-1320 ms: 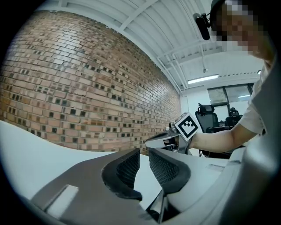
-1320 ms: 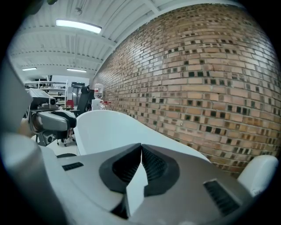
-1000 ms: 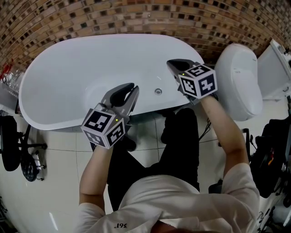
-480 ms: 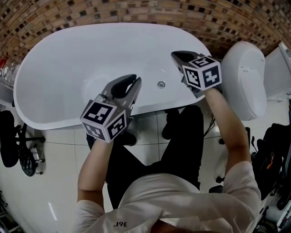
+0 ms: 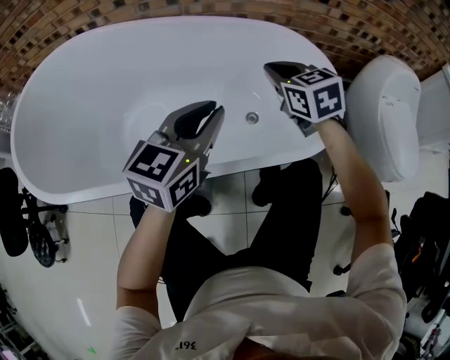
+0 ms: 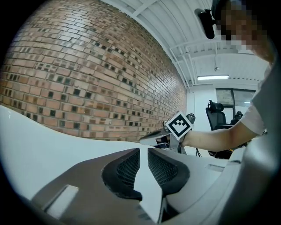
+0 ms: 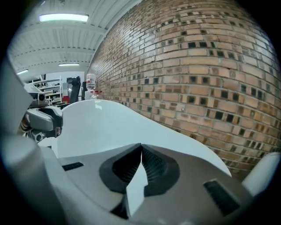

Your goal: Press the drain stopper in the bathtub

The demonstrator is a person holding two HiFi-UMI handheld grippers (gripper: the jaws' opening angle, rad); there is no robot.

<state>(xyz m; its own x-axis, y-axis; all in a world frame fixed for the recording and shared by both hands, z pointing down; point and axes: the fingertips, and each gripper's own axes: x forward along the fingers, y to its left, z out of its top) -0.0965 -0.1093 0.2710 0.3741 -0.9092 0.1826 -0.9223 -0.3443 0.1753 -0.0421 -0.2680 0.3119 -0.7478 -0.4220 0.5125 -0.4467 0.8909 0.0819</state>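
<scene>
The white bathtub point(image 5: 77, 105) fills the upper head view, and its small round metal drain stopper point(image 5: 252, 117) sits in the floor near the front wall. My left gripper point(image 5: 216, 109) hangs over the tub's front rim, just left of the stopper, with only a thin slit between its pads and nothing in it point(image 6: 143, 151). Up and to the right of the stopper, over the tub's right end, my right gripper point(image 5: 271, 68) is shut and empty point(image 7: 141, 146). Neither gripper touches the stopper. The stopper does not show in either gripper view.
A brick wall point(image 5: 211, 8) runs behind the tub. A white toilet point(image 5: 383, 119) stands right of it. The person's legs point(image 5: 281, 211) are on the tiled floor against the tub's front. A black chair base point(image 5: 28, 232) is at the left.
Both grippers have moved a little farther out over the tub. The left gripper's tips are now closer to the stopper. Jaws unchanged.
</scene>
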